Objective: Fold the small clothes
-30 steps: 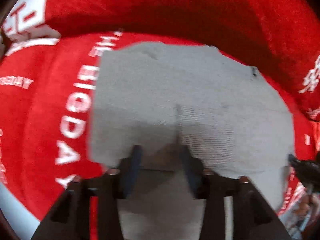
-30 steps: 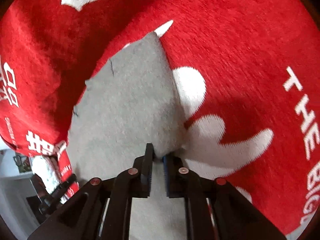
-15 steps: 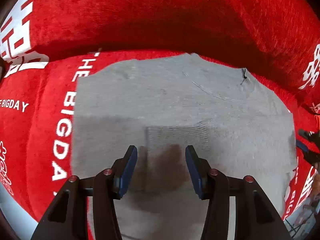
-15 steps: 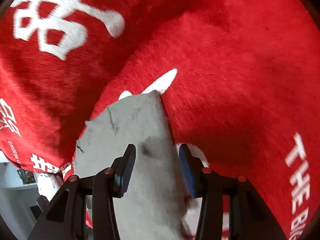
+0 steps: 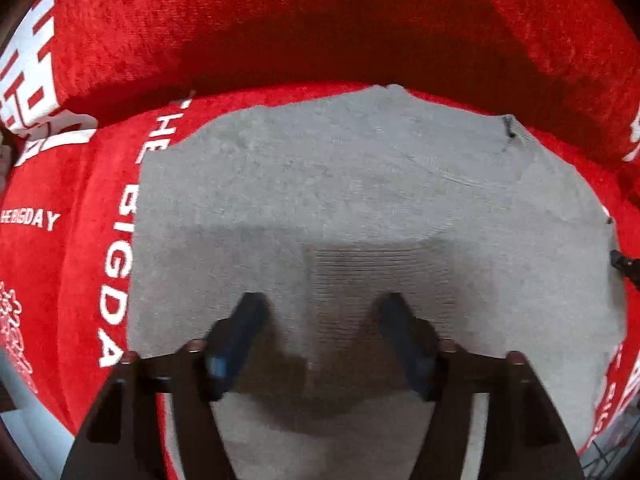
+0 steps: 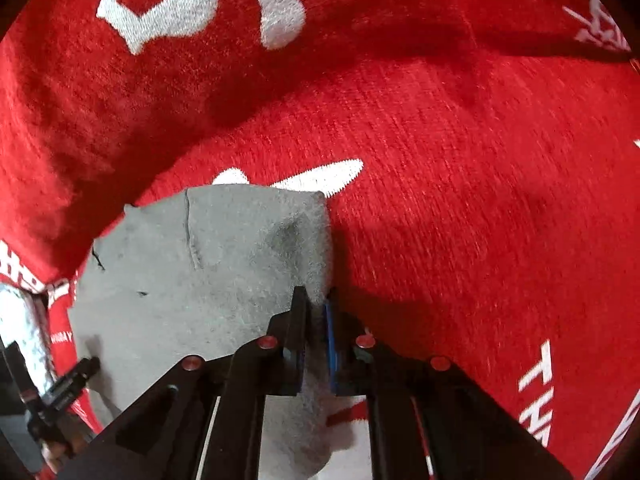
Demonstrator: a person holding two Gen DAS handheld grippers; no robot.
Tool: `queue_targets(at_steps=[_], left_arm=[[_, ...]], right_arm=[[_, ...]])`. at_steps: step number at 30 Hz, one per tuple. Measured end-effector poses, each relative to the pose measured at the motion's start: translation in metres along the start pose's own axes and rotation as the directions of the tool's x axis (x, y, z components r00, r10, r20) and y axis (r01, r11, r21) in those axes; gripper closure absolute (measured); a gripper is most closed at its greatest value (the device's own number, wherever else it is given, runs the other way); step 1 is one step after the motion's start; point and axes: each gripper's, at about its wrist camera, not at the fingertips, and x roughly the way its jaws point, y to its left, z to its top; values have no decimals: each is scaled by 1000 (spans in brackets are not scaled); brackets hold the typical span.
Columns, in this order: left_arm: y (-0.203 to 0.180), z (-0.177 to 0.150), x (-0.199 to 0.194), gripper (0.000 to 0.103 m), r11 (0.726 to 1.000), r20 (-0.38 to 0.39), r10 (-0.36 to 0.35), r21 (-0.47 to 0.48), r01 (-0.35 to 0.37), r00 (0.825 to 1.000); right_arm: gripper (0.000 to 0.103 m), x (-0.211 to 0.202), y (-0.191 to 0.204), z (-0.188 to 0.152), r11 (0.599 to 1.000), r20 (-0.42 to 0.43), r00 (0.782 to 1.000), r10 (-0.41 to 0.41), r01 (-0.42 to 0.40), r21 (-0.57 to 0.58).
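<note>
While the grey knit cloth (image 5: pixel 360 200) lies spread flat on the red blanket (image 5: pixel 320 32), your left claw (image 5: pixel 320 304) hangs over its near part with the two blue pads wide apart, and it holds nothing. I think it is open like that so it can drop on a spot of cloth and grab it. You can see ribbed knit just between the pads.

Move to the right side. Your right claw (image 6: pixel 318 308) is pinched tight on the right edge of the same cloth (image 6: pixel 208 272), so that edge can be lifted and folded over, I think.

Count them: one grey cloth, one red blanket with white letters, two claws. The other claw's tip (image 6: pixel 86 366) peeks in at the lower left of the right view.
</note>
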Motion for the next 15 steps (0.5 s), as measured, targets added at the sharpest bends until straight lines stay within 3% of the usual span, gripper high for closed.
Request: queue_targets(at_steps=[4, 8, 11, 15], left_arm=[[6, -3, -5, 35, 1000, -16, -6, 3, 6, 1000], [14, -9, -22, 35, 1000, -6, -2, 4, 2, 1000], [14, -11, -27, 35, 1000, -6, -12, 3, 12, 1000], [7, -15, -9, 34, 999, -66, 28, 35, -26, 997]], right_arm=[[91, -23, 3, -10, 999, 1, 999, -44, 44, -16], [91, -48, 17, -30, 997, 9, 1000, -10, 11, -73], [91, -43, 33, -51, 991, -25, 1000, 2, -5, -134], [92, -15, 27, -71, 986, -93, 994, -64, 49, -159]])
